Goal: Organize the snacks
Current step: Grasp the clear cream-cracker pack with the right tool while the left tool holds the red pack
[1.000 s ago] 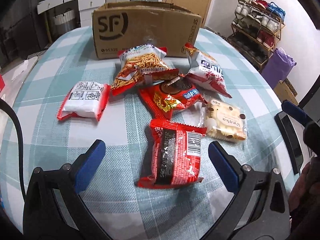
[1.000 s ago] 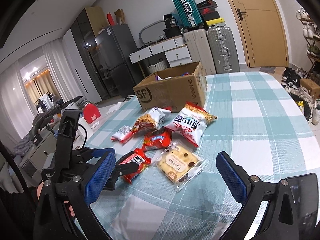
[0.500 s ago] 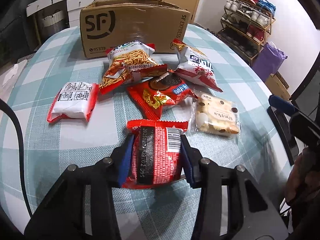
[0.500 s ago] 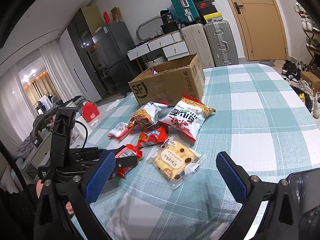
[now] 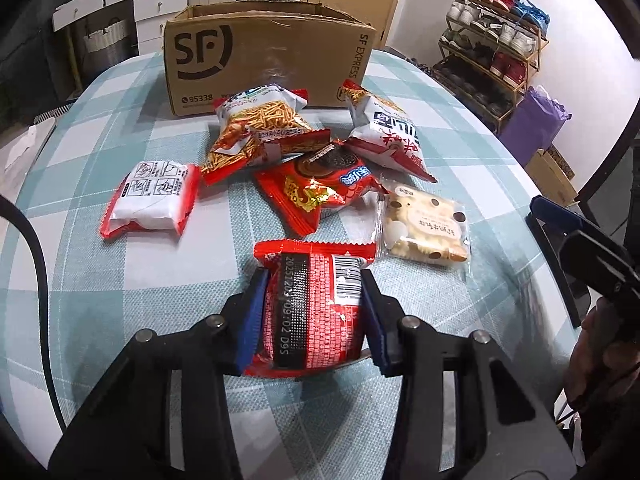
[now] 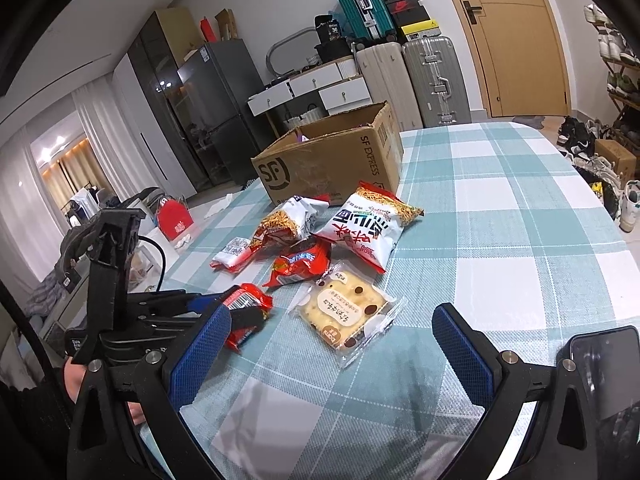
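A red snack packet (image 5: 312, 304) with a barcode lies on the checked tablecloth (image 5: 100, 288), and my left gripper (image 5: 313, 280) is shut on it, blue pads pressing both sides. Beyond it lie a red cookie packet (image 5: 320, 192), a clear biscuit pack (image 5: 424, 224), a white packet with red ends (image 5: 154, 200), a noodle-snack bag (image 5: 256, 128) and a white-and-red bag (image 5: 388, 136). The open SF cardboard box (image 5: 264, 52) stands behind them. My right gripper (image 6: 330, 320) hovers open over the near side of the biscuit pack (image 6: 344, 312), holding nothing. The right wrist view shows the left gripper (image 6: 224, 308) on the red packet (image 6: 244, 300).
A dark phone (image 6: 600, 372) lies at the table's near right edge. A shoe rack (image 5: 496, 52) and a purple bag (image 5: 532, 120) stand past the right side of the table. Suitcases (image 6: 432, 76) and drawers line the far wall. Bare cloth spreads to the right (image 6: 520, 208).
My left gripper's jaws went from wide open to closed on the red packet with the barcode. The right gripper stayed open and nearly still.
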